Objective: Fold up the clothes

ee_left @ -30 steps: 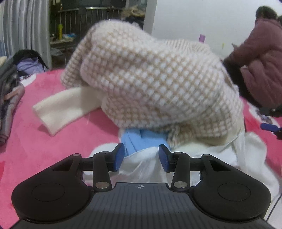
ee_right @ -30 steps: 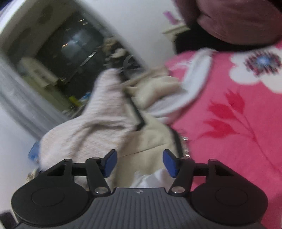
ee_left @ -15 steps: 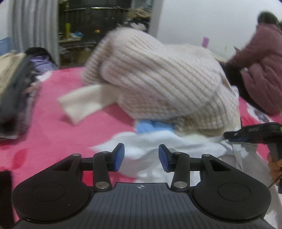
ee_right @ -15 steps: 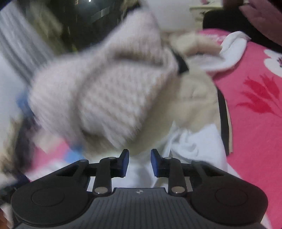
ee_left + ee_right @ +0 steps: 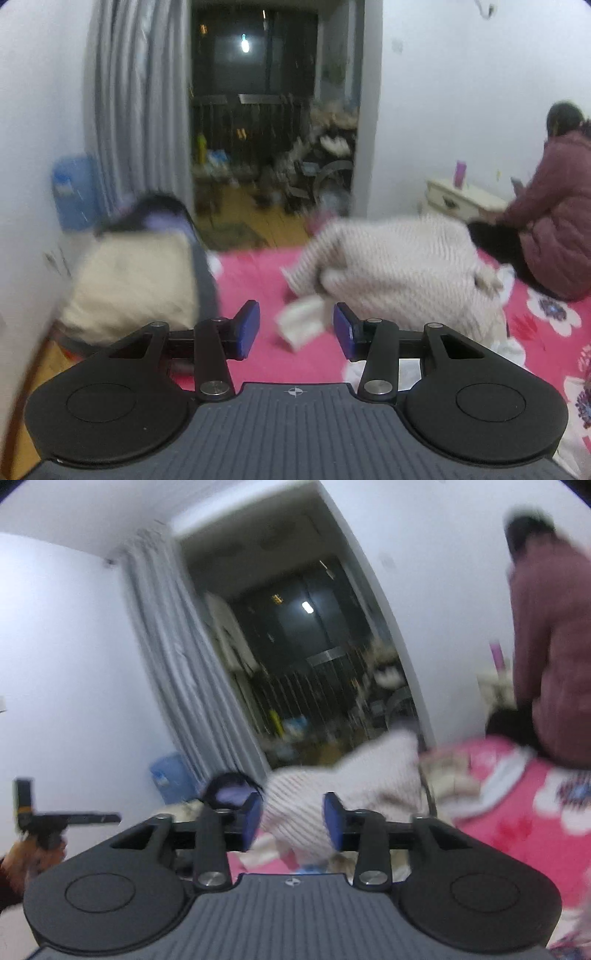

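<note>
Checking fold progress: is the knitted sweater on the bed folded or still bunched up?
Bunched up: the sweater lies in a rumpled heap on the pink bedspread, with no flat folded edges.

My left gripper (image 5: 295,326) and right gripper (image 5: 293,821) are black, with blue pads (image 5: 245,328) and shiny silver screws (image 5: 213,387).

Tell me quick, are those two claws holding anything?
Left gripper: open, holding nothing.
Right gripper: open, just widened, holding nothing.
</note>
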`<move>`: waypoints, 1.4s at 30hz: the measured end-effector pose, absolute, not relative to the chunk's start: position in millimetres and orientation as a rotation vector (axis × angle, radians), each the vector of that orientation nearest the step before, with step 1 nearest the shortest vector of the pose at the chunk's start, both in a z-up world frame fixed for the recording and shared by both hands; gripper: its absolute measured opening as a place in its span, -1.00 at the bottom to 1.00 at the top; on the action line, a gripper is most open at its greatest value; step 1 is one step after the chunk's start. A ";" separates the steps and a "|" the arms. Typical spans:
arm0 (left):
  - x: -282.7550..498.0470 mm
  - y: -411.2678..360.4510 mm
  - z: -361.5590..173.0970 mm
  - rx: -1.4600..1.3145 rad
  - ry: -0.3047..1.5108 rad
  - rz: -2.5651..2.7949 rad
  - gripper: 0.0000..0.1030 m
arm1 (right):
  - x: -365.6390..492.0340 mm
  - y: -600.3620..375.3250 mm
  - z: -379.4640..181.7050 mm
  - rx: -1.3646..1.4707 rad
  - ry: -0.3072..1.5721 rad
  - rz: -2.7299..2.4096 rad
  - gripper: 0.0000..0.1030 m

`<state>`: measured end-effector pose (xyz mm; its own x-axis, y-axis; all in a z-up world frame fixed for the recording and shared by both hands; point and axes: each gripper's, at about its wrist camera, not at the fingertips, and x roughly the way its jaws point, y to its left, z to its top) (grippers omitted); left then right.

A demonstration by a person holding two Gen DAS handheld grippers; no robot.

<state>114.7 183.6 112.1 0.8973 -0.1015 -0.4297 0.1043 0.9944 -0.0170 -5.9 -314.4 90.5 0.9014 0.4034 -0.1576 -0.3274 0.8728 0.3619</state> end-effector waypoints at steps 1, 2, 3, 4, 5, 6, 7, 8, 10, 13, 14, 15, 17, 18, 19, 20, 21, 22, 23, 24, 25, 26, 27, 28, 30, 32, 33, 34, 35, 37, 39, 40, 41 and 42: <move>104.6 191.7 127.8 0.009 0.420 -0.096 -0.09 | -29.8 -315.8 102.8 0.323 0.212 0.397 -0.02; 93.3 201.3 144.3 0.009 0.395 -0.079 -0.08 | -49.9 -316.5 112.3 0.311 0.201 0.415 0.02; 84.6 208.9 155.4 0.006 0.383 -0.066 -0.07 | -70.6 -315.6 120.4 0.295 0.187 0.433 0.11; 77.0 215.9 164.9 0.003 0.376 -0.055 -0.07 | -89.2 -314.0 126.9 0.281 0.178 0.451 0.15; 69.3 222.9 174.4 0.000 0.368 -0.044 -0.07 | -97.7 -309.2 126.3 0.281 0.189 0.470 0.17; 61.0 229.1 181.7 -0.002 0.366 -0.039 -0.07 | -106.2 -304.5 125.8 0.281 0.201 0.489 0.22; 53.6 233.1 185.3 0.004 0.365 -0.043 -0.06 | -114.7 -299.7 125.2 0.281 0.212 0.508 0.25; 46.4 236.2 186.2 0.015 0.368 -0.051 -0.04 | -123.2 -295.0 124.6 0.281 0.223 0.528 0.25; 36.0 237.4 176.5 0.033 0.409 -0.079 0.03 | -138.5 -284.8 122.1 0.283 0.253 0.565 0.25; 25.8 228.7 135.1 0.051 0.529 -0.135 0.03 | -125.9 -250.7 86.8 0.317 0.429 0.587 0.25; 23.2 221.5 112.0 0.053 0.591 -0.166 0.03 | -116.8 -235.6 69.7 0.326 0.496 0.590 0.25; 18.9 216.2 89.4 0.050 0.652 -0.196 0.03 | -107.7 -220.5 52.6 0.335 0.564 0.594 0.25; 12.6 200.0 39.5 0.040 0.782 -0.265 0.02 | -88.1 -189.9 11.3 0.377 0.712 0.614 0.23; 10.2 191.9 15.5 0.038 0.827 -0.290 0.02 | -78.0 -174.3 -12.3 0.400 0.798 0.616 0.19; 7.9 183.9 -8.0 0.037 0.866 -0.311 0.01 | -70.3 -159.9 -34.0 0.409 0.875 0.613 0.14; 5.7 175.9 -31.6 0.036 0.905 -0.332 0.01 | -61.3 -147.1 -54.9 0.418 0.940 0.602 0.13; 3.1 168.1 -52.1 0.042 0.925 -0.337 0.00 | -55.4 -138.0 -71.9 0.436 0.993 0.589 0.13; 1.8 162.4 -66.9 0.044 0.935 -0.339 -0.01 | -49.5 -128.9 -89.0 0.453 1.045 0.576 0.11; 0.9 157.2 -80.4 0.045 0.944 -0.342 -0.01 | -44.1 -120.6 -105.1 0.471 1.093 0.561 0.10; 0.0 152.0 -93.8 0.046 0.953 -0.346 -0.01 | -41.4 -115.8 -116.0 0.488 1.122 0.540 0.09; 0.3 149.8 -103.0 0.044 0.957 -0.344 -0.01 | -38.5 -112.4 -124.0 0.506 1.143 0.534 0.09; -0.3 149.1 -108.9 0.047 0.963 -0.344 -0.01 | -36.1 -109.1 -131.2 0.521 1.162 0.530 0.08; 0.1 148.3 -112.8 0.060 0.962 -0.343 -0.01 | -35.9 -105.9 -134.7 0.525 1.172 0.533 0.04; 0.8 147.3 -116.4 0.075 0.959 -0.341 -0.01 | -35.7 -102.6 -138.2 0.529 1.182 0.537 0.04; -1.4 146.4 -119.8 0.112 0.937 -0.322 -0.01 | -35.2 -96.1 -145.2 0.536 1.201 0.544 0.01; 0.7 151.2 -121.1 0.121 0.935 -0.319 -0.01 | -35.1 -90.0 -152.0 0.543 1.219 0.550 -0.04; 5.1 152.1 -122.9 0.120 0.942 -0.316 -0.01 | -36.3 -89.1 -155.0 0.541 1.221 0.550 -0.18; 3.6 154.2 -124.0 0.121 0.948 -0.313 -0.01 | -35.1 -88.6 -157.0 0.545 1.223 0.550 -0.37; 0.4 156.6 -124.8 0.122 0.953 -0.310 -0.01 | -34.3 -88.2 -159.6 0.549 1.225 0.549 -0.46; -1.4 157.9 -129.0 0.129 0.962 -0.310 -0.01 | -36.0 -92.2 -164.1 0.568 1.213 0.532 -0.79; -3.0 157.2 -132.7 0.145 0.964 -0.304 -0.01 | -48.6 -102.0 -162.8 0.601 1.180 0.523 -0.94; -4.3 157.2 -133.7 0.153 0.962 -0.301 -0.01 | -50.5 -107.4 -160.2 0.620 1.161 0.519 -0.96; -4.8 156.9 -134.6 0.159 0.963 -0.301 -0.01 | -52.3 -113.1 -157.1 0.640 1.140 0.515 -0.97; -6.0 156.9 -134.8 0.162 0.963 -0.303 -0.01 | -54.0 -120.2 -151.5 0.664 1.115 0.510 -0.97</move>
<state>-6.0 156.9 -134.8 0.5335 -0.1821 -0.8260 0.3245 0.9459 0.0011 -54.0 -120.2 -151.5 0.3625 0.6739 -0.6438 -0.0461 0.7029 0.7098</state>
